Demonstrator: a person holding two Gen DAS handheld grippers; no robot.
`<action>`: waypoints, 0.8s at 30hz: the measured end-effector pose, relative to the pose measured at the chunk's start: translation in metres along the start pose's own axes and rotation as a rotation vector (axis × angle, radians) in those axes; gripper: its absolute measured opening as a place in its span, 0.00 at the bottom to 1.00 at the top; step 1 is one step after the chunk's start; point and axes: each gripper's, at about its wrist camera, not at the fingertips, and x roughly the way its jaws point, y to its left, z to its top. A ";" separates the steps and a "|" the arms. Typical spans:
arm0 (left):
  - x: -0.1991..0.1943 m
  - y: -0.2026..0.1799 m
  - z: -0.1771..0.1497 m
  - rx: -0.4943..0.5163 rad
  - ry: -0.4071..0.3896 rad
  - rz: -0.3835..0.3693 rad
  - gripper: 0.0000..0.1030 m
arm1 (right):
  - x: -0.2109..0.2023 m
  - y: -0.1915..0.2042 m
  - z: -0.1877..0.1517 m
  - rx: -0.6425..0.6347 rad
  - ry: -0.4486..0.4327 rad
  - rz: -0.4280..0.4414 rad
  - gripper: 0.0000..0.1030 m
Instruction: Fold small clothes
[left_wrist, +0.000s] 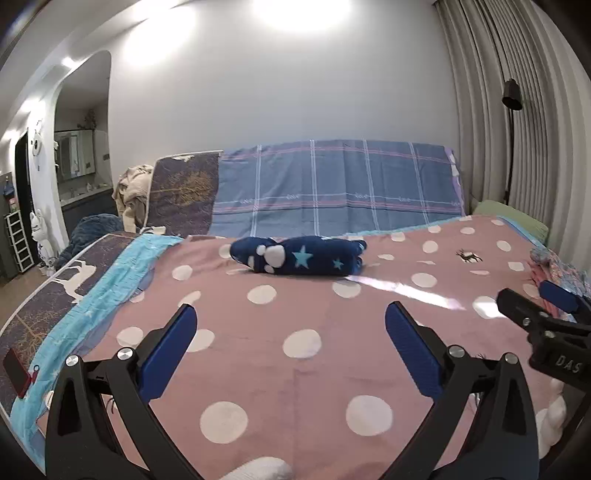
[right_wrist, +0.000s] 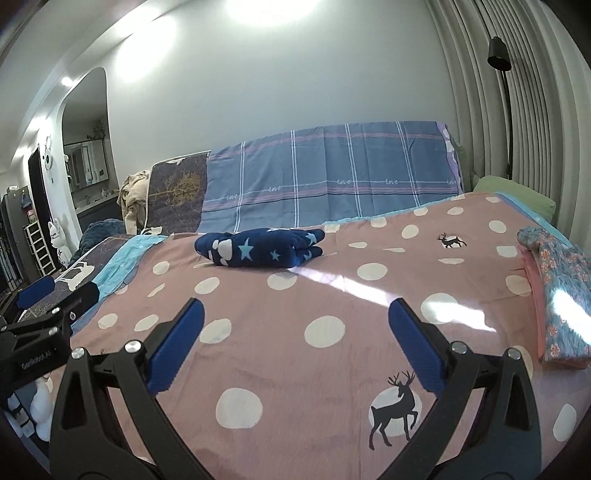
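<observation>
Folded navy fleece garment with stars and paw prints (left_wrist: 297, 257) lying on pink polka-dot bedspread (left_wrist: 295, 369). Left gripper (left_wrist: 290, 332) and right gripper (right_wrist: 295, 325): jaws wide apart, empty.

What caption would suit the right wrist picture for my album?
Open right gripper above a pink dotted bedspread, facing a folded navy star-print garment, with a blue flowered garment lying at the right.

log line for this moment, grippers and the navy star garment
left gripper: open, empty | right gripper: open, empty | navy star garment: folded on the dotted bedspread, ahead of both
</observation>
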 end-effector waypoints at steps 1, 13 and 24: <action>0.000 -0.002 0.000 0.002 0.005 -0.002 0.99 | 0.000 -0.001 -0.001 0.003 0.004 0.000 0.98; 0.004 -0.011 -0.006 0.014 0.043 -0.002 0.99 | 0.005 -0.006 -0.005 0.014 0.042 -0.005 0.98; 0.008 -0.018 -0.008 0.022 0.063 0.006 0.99 | 0.010 -0.006 -0.006 0.009 0.057 -0.011 0.98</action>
